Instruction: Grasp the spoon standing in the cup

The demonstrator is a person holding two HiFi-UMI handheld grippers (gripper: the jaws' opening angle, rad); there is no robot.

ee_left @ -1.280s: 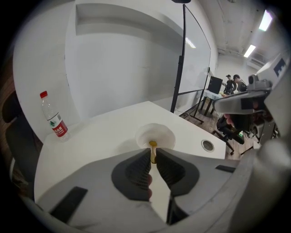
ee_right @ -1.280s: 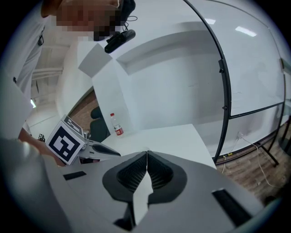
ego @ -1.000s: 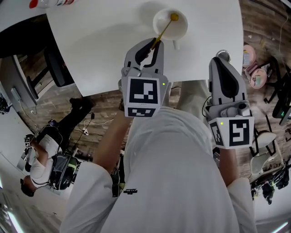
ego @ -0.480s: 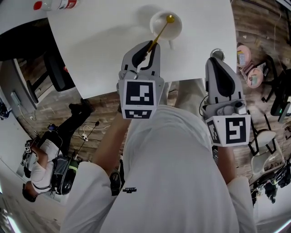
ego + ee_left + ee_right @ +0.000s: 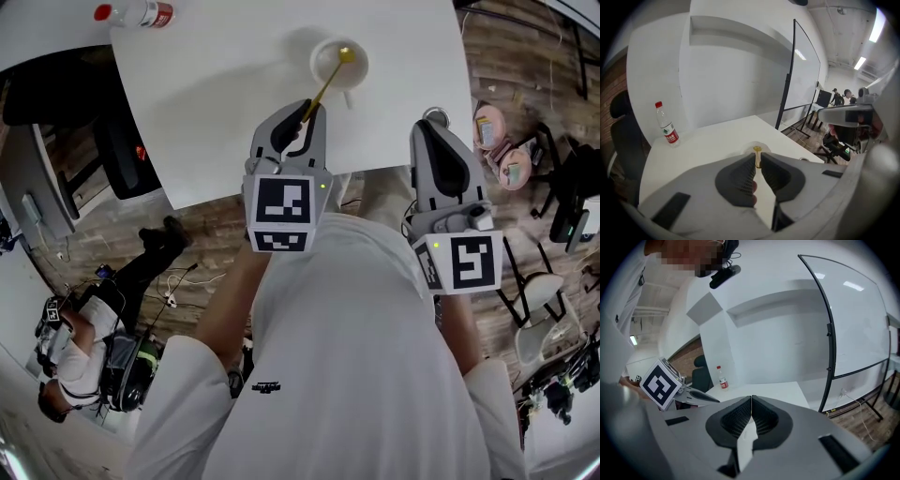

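I have the left claw (image 5: 307, 111) at centre frame in the head view, stretched out from my white sleeve over the near edge of the desk (image 5: 216, 84) and tilted down toward it. In the left gripper view its jaws are pinched on the thin yellow handle of the spoon (image 5: 328, 80), which stands upright between the pads. From that grip the spoon slants up and to the right, its round end over the mouth of the white cup (image 5: 316, 64) at upper centre, just beyond the claw's tips. At right, the right claw (image 5: 432, 125) hangs by the desk's near right corner, its jaws pressed together on nothing, well apart from the cup.
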